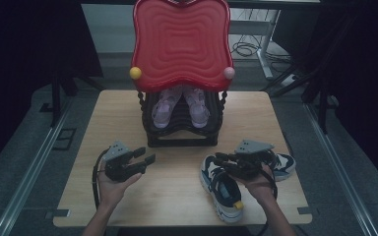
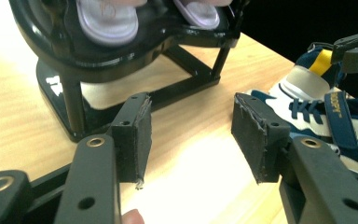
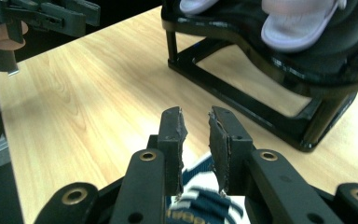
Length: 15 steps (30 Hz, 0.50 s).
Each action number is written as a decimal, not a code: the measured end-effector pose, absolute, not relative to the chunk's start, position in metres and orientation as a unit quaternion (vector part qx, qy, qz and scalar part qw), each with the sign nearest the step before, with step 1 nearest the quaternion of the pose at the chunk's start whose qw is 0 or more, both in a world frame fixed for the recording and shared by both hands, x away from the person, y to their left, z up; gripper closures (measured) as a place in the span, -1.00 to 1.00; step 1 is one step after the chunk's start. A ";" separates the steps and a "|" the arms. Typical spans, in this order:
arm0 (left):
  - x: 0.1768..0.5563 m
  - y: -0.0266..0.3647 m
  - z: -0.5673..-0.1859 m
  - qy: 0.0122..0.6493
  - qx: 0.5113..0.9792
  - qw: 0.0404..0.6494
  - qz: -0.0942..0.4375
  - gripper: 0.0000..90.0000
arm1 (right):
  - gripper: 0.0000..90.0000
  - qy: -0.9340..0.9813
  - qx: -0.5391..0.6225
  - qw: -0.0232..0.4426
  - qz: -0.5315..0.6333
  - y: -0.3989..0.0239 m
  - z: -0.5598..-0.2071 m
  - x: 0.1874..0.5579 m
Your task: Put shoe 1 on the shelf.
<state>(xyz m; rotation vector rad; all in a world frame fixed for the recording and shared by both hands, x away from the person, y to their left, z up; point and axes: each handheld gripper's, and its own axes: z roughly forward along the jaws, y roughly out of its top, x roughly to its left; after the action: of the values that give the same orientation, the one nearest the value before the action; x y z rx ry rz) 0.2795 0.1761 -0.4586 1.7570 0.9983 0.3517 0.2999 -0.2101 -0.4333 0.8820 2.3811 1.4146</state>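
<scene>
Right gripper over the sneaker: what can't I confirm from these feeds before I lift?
- Grip: in the right gripper view, the right gripper has a narrow gap, with its pad tips hiding where they meet the navy sneaker.
- Second sneaker: high view, mostly behind the gripper body.
- Lilac shoes on the black rack: heels hidden under the red tray.
</scene>
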 end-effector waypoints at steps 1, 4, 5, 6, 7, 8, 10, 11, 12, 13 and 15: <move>0.280 0.176 -0.459 0.416 0.732 0.519 0.147 0.07 | 0.66 0.814 0.301 0.117 0.483 -0.210 -0.433 0.300; 0.274 0.181 -0.465 0.422 0.735 0.513 0.141 0.06 | 0.67 0.814 0.303 0.117 0.482 -0.219 -0.438 0.293; 0.272 0.182 -0.466 0.421 0.736 0.512 0.136 0.06 | 0.67 0.813 0.305 0.116 0.482 -0.221 -0.439 0.291; 0.271 0.183 -0.467 0.421 0.738 0.510 0.132 0.06 | 0.67 0.811 0.307 0.114 0.484 -0.223 -0.441 0.289; 0.269 0.184 -0.468 0.421 0.740 0.508 0.130 0.05 | 0.68 0.811 0.308 0.114 0.484 -0.225 -0.442 0.287; 0.268 0.185 -0.469 0.421 0.741 0.507 0.130 0.05 | 0.68 0.811 0.309 0.114 0.484 -0.227 -0.443 0.286; 0.266 0.187 -0.471 0.422 0.744 0.503 0.128 0.05 | 0.69 0.809 0.313 0.112 0.486 -0.230 -0.446 0.282; 0.265 0.188 -0.472 0.422 0.744 0.502 0.127 0.05 | 0.70 0.807 0.313 0.113 0.488 -0.233 -0.448 0.281; 0.264 0.188 -0.473 0.422 0.746 0.499 0.128 0.04 | 0.71 0.805 0.318 0.113 0.488 -0.235 -0.448 0.279; 0.263 0.189 -0.474 0.423 0.746 0.498 0.129 0.04 | 0.71 0.803 0.319 0.113 0.491 -0.237 -0.450 0.278; 0.261 0.192 -0.477 0.427 0.746 0.495 0.129 0.04 | 0.71 0.804 0.321 0.113 0.488 -0.240 -0.451 0.276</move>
<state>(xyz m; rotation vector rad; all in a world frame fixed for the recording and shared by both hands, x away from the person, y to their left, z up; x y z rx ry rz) 0.2610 0.1915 -0.4773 1.8078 1.0357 0.3133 0.2759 -0.2398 -0.4511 0.9412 2.3600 1.4312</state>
